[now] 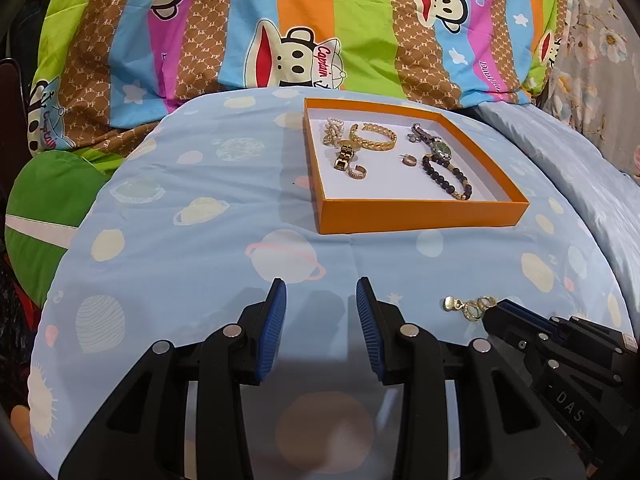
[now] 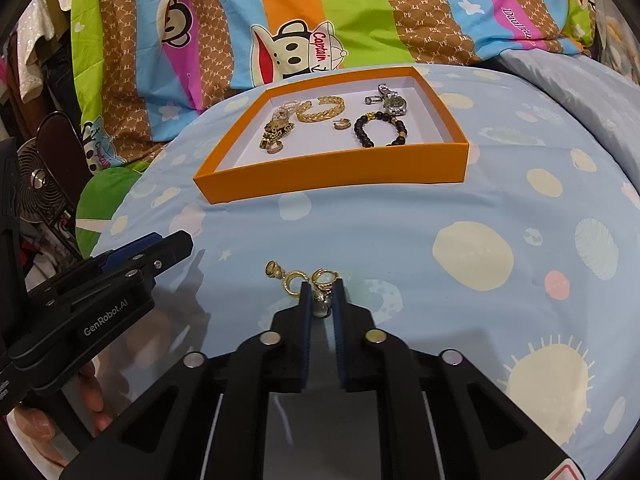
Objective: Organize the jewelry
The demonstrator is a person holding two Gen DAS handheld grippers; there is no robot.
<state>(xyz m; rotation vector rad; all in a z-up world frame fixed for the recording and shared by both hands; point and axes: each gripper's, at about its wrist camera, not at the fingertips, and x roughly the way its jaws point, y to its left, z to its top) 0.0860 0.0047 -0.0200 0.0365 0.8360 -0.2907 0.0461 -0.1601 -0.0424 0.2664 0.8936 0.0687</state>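
An orange tray with a white floor lies on the blue planet bedsheet. It holds a gold braided bangle, a pearl piece, a gold watch, small hoop earrings, a silver watch and a dark bead bracelet. A pair of gold drop earrings lies on the sheet. My right gripper is closed around one earring with a grey pearl. My left gripper is open and empty above the sheet.
A striped monkey-print duvet is piled behind the tray. A green cushion lies at the left. A small fan stands at the left edge of the bed. A hand holds the left gripper.
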